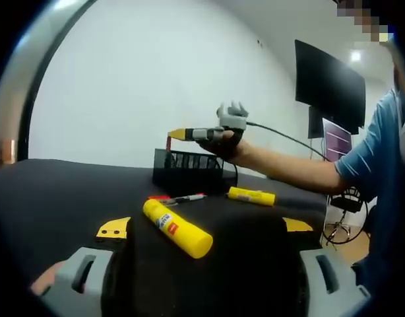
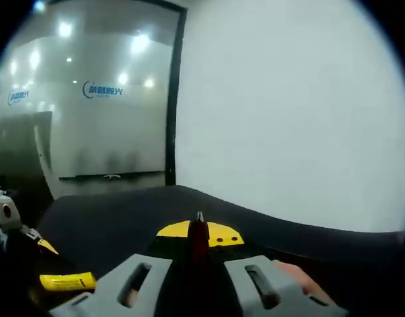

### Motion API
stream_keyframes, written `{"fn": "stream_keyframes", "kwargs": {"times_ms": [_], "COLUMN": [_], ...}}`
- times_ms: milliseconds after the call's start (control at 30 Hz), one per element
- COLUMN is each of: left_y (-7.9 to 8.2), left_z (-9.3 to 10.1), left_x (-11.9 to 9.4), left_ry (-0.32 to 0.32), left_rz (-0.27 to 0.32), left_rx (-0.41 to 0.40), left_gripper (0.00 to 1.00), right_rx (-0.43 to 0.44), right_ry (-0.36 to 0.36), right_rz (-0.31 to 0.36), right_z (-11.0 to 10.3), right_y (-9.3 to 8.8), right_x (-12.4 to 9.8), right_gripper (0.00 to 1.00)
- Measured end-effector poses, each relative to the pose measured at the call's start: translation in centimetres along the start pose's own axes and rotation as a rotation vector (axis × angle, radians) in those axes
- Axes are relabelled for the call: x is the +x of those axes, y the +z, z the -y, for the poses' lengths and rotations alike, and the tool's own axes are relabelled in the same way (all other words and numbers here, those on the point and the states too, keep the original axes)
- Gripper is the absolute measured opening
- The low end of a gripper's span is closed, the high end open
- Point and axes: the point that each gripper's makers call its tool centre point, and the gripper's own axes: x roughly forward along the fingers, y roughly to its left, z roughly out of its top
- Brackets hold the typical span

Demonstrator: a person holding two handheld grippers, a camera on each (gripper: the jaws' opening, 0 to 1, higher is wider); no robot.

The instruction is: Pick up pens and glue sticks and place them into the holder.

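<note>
The holder [image 1: 189, 171], a black mesh box, stood on the dark table [image 1: 51, 191]. Before it lay two yellow glue sticks [image 1: 177, 228] [image 1: 251, 195] and a pen [image 1: 183, 198]. The right gripper [image 1: 178, 135] hovered above the holder, clamped on a red pen [image 2: 199, 239]. The left gripper [image 1: 206, 228] gaped wide, holding nothing.

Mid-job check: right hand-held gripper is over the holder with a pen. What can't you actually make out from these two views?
- Holder inside: left gripper view sees only its mesh side, so contents are unknown.
- Red pen in the right hand-held gripper: right gripper view shows just the tip; the jaws cover the rest.
- Pens on the table: too small to count surely.
- Glue stick: partly cut off in the dark lower corner of the right gripper view.
</note>
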Motion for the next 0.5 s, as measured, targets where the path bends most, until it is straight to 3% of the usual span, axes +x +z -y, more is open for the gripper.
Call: {"fn": "stream_keyframes", "kwargs": {"times_ms": [267, 500], "left_y": [-0.1, -0.2], "left_z": [0.3, 0.5], "left_x": [0.1, 0.2], "left_ry": [0.001, 0.003], "left_rz": [-0.002, -0.008], "left_rx": [0.001, 0.005], "left_gripper": [0.86, 0.86], "right_rx": [-0.009, -0.032], "right_ry": [-0.001, 0.001], "right_rz": [0.004, 0.034], "right_z": [0.3, 0.5], "right_y": [0.3, 1.5], "right_x": [-0.4, -2.6], "right_gripper": [0.05, 0.08]}}
